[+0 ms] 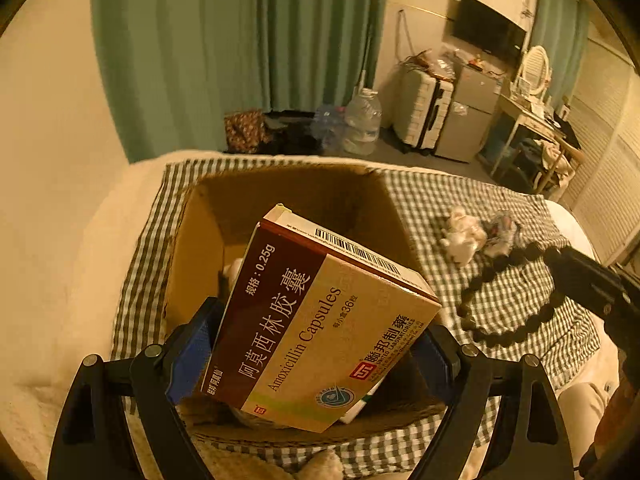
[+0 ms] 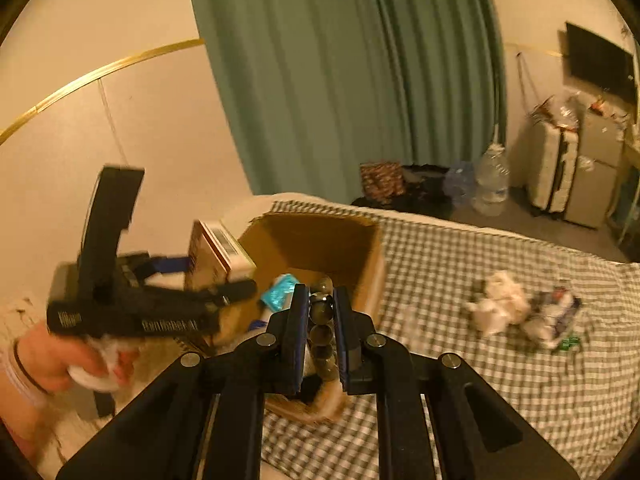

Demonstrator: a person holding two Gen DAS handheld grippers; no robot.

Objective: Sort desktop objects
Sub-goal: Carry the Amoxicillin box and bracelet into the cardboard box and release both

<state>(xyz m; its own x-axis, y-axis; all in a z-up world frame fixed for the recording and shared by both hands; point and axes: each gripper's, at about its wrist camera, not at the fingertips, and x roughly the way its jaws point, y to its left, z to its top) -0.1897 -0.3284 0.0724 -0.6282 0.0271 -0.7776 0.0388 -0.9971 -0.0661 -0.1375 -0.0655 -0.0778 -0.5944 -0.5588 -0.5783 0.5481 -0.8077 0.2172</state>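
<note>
On the bed's checked cloth (image 2: pixel 460 280) stands an open cardboard box (image 2: pixel 352 240) holding a teal packet (image 2: pixel 280 290) and other small items too blurred to name. Above it, the left hand-held gripper (image 1: pixel 316 344) clamps an amoxicillin capsule carton (image 1: pixel 320 320), tilted. Beside it, the right hand-held gripper (image 2: pixel 322 320) pinches a dark bead string (image 2: pixel 322 336) over the box's near edge.

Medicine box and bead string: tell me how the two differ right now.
The medicine box is a flat, stiff printed carton; the bead string is a limp loop of dark round beads. The left gripper spans the box with wide-set jaws; the right gripper is pinched nearly shut on the beads. Both are held up near the open cardboard box, neither yet inside it.
</note>
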